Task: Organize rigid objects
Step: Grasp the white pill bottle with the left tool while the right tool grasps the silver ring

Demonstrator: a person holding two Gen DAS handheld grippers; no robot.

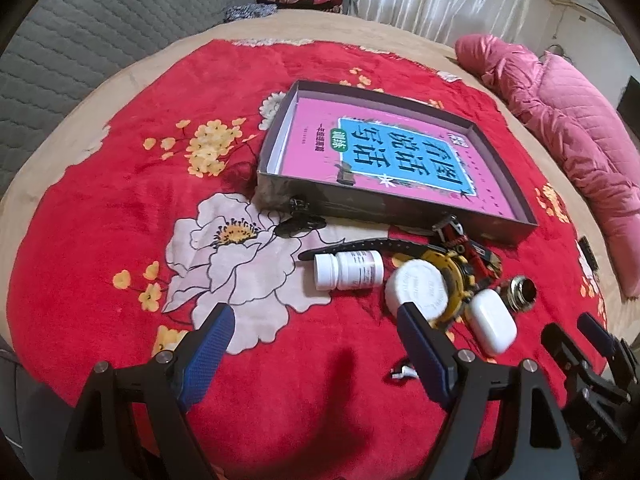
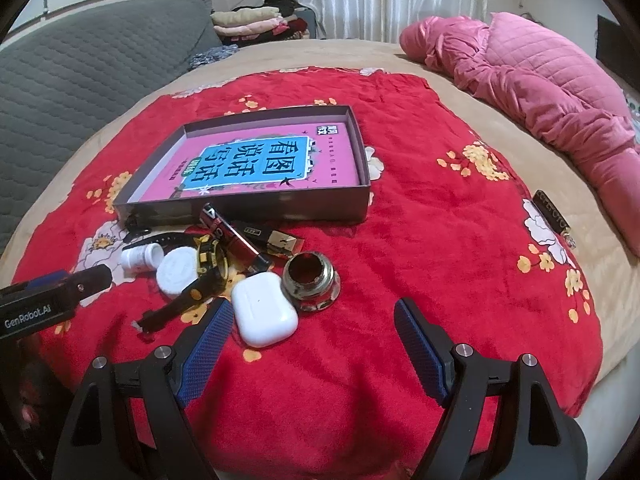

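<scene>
A shallow dark box point(image 1: 400, 206) point(image 2: 248, 208) holding a pink book point(image 1: 384, 152) point(image 2: 256, 160) lies on a red flowered blanket point(image 1: 100, 220). In front of it is a pile: a white pill bottle point(image 1: 347, 270) point(image 2: 140, 258), a round white lid point(image 1: 416, 290) point(image 2: 178, 272), a yellow-black watch point(image 1: 452, 268) point(image 2: 208, 268), a white earbud case point(image 1: 492, 320) point(image 2: 264, 308), a glass ink jar point(image 1: 520, 292) point(image 2: 310, 280) and a red battery pack point(image 2: 232, 236). My left gripper point(image 1: 316, 320) is open, just short of the pile. My right gripper point(image 2: 314, 320) is open, near the earbud case and jar.
A pink quilted coat point(image 1: 560, 120) point(image 2: 540, 80) lies on the bed at the right. A grey quilted cushion point(image 2: 80, 72) stands at the left, folded clothes point(image 2: 256, 20) behind. A black hair clip point(image 1: 298, 222) lies by the box. A small dark label point(image 2: 554, 212) lies right.
</scene>
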